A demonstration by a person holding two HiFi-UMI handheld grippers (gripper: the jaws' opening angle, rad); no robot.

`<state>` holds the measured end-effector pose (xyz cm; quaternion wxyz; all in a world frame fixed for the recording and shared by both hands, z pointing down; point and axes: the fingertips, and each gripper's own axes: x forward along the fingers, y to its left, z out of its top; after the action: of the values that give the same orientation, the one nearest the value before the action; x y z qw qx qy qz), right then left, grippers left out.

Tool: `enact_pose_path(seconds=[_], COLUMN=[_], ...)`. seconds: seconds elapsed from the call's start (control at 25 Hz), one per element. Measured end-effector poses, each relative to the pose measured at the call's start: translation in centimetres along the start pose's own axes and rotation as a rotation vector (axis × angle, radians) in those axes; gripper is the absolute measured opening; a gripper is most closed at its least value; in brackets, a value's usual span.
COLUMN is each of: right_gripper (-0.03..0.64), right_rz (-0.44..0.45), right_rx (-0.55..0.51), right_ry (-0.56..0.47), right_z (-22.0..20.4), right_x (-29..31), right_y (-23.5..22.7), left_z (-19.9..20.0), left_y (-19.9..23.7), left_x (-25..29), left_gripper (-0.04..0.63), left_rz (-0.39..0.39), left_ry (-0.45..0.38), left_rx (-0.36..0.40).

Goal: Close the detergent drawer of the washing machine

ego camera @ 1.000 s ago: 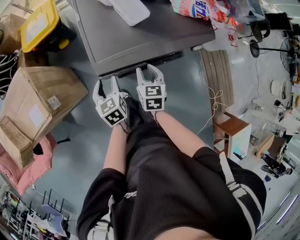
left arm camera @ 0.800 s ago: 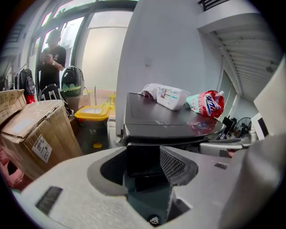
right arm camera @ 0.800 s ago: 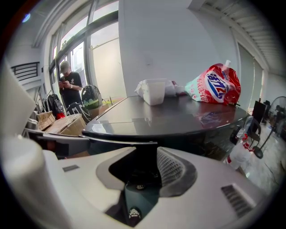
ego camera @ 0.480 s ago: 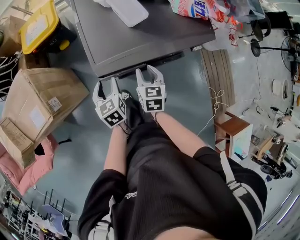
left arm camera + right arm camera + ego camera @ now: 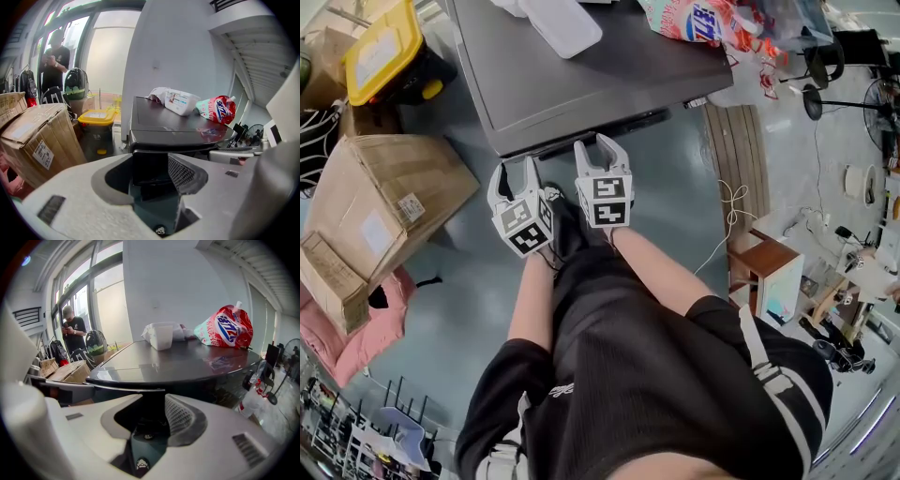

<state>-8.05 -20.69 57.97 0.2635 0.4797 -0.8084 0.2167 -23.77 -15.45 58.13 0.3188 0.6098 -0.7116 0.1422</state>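
The dark grey washing machine (image 5: 581, 75) fills the top of the head view. In the left gripper view a dark drawer block (image 5: 149, 165) juts out under the lid's front edge. It shows between the jaws of my left gripper (image 5: 150, 176), which stands open with nothing pressed. From above, the left gripper (image 5: 514, 169) hangs just short of the machine's front left corner. My right gripper (image 5: 599, 146) is open too, its tips at the front edge beside the dark front strip (image 5: 619, 124). In the right gripper view the right gripper (image 5: 152, 416) faces the lid edge (image 5: 131, 387).
A white tub (image 5: 564, 22) and a red detergent bag (image 5: 694, 19) lie on the lid. A cardboard box (image 5: 384, 202) and a yellow-lidded bin (image 5: 380, 52) stand to the left. A wooden stool (image 5: 764, 258) and a cable (image 5: 728, 208) are on the right. A person (image 5: 55, 61) stands far off.
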Motion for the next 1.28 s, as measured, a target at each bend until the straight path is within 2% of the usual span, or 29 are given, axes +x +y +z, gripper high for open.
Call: enact_pose_path(seconds=[0.92,0.96,1.08,1.28], right_gripper=[0.137,0.16,0.146,0.144], right_rz=[0.005,-0.005,-0.028,-0.008], right_rx=[-0.014,-0.005,0.011,0.0], right_ry=[-0.01,-0.005,-0.005,-0.007], right_z=[0.4,0.6,1.0,1.1], right_x=[0.7,0.8,0.7,0.8], right_y=[-0.2,-0.4,-0.5,-0.1], left_z=[0.4,0.6,0.7,0.6], left_y=[0.1,0.2,0.2,0.5], left_x=[0.5,0.7,0.9,1.0], left_gripper=[0.236,0.237,0.232,0.233], left_rz=[0.009,0.012,0.02,0.019], left_ry=[0.008,0.01,-0.001,0.0], left_rx=[-0.015,-0.02,-0.031,-0.031])
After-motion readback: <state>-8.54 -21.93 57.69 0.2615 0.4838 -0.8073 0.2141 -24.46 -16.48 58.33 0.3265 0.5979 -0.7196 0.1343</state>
